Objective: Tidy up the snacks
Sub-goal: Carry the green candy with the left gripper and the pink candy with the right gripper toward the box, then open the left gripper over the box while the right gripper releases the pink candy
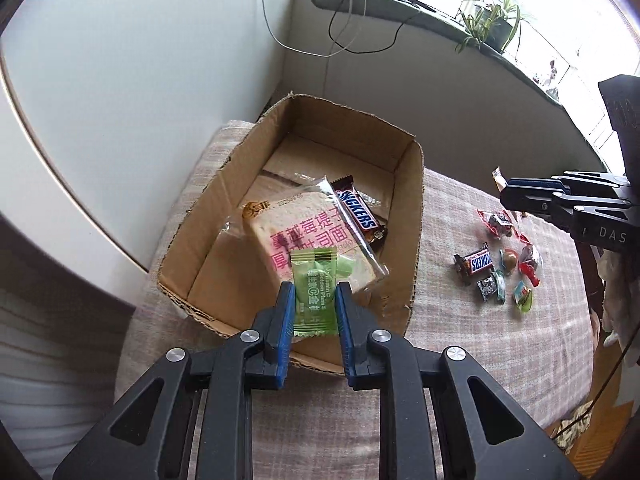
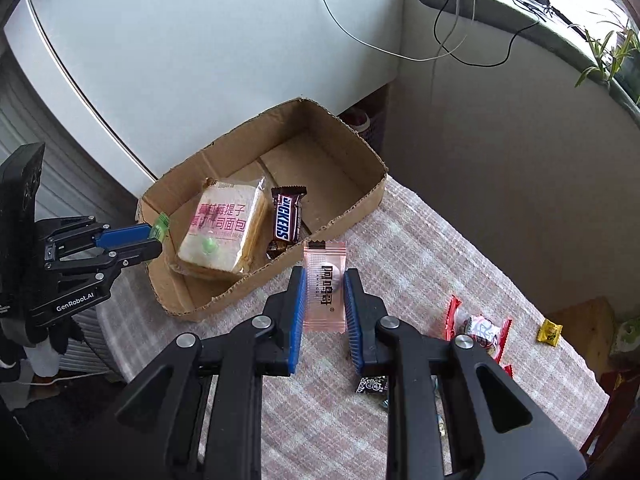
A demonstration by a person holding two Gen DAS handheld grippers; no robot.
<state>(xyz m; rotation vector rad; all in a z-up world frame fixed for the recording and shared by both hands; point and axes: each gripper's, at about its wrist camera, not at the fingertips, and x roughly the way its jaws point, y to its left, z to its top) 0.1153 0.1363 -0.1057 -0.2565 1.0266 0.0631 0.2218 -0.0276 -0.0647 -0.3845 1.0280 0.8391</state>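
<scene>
While both hands carry a sweet toward the box (image 1: 416, 216): left gripper (image 1: 314, 307) pinching the green sachet (image 1: 314, 292), long axis running out along the fingers, hanging over the box's near wall above the bread pack (image 1: 296, 236). Right gripper (image 2: 325, 300) clamped on the pink sachet (image 2: 324, 284), likewise lengthwise, over cloth just outside the cut rim, box lying ahead and left. Left hand nearer to a drop; probably goes first.

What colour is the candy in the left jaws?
Light green candy, seen best in the left wrist view.
</scene>
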